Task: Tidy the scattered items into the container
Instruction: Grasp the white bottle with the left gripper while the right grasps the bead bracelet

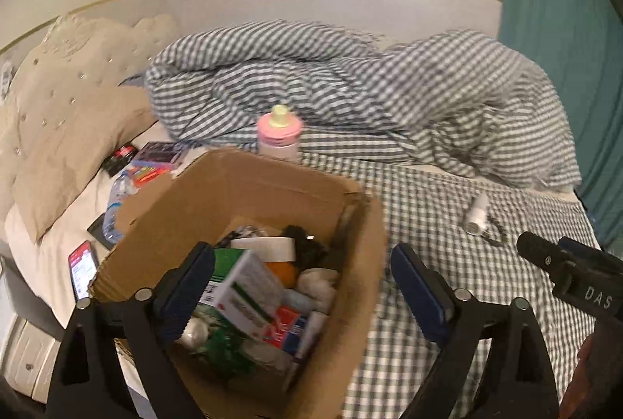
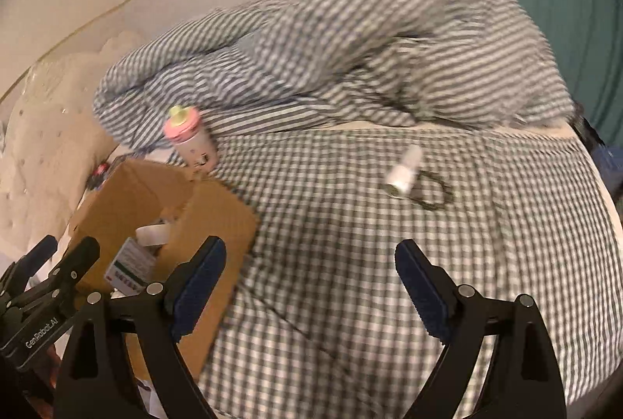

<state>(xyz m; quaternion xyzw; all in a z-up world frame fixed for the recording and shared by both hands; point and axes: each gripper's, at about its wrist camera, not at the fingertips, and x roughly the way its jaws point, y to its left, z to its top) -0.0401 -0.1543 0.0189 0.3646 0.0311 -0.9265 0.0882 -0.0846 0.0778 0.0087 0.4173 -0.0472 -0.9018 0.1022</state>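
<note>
The left gripper (image 1: pixel 303 286) hangs low in the left wrist view, jaws spread wide and empty over the open cardboard box (image 1: pixel 187 201), which fills the lower centre and is packed with cartons (image 1: pixel 249 286). Its right rim runs beside bare checked sheet (image 1: pixel 447 216). In the right wrist view the right gripper (image 2: pixel 311 282) also stands wide open with nothing between its 2 blue pads (image 2: pixel 202 275), tilted down over clear sheet at lower centre. A white tube (image 2: pixel 403 169) and a dark loop (image 2: pixel 432 191) lie just beside each other at centre right; a pink bottle (image 2: pixel 190 138) stands upper left, behind the box. A rumpled duvet (image 1: pixel 350 84) lies across the top, a beige pillow (image 1: pixel 66 111) at left.
</note>
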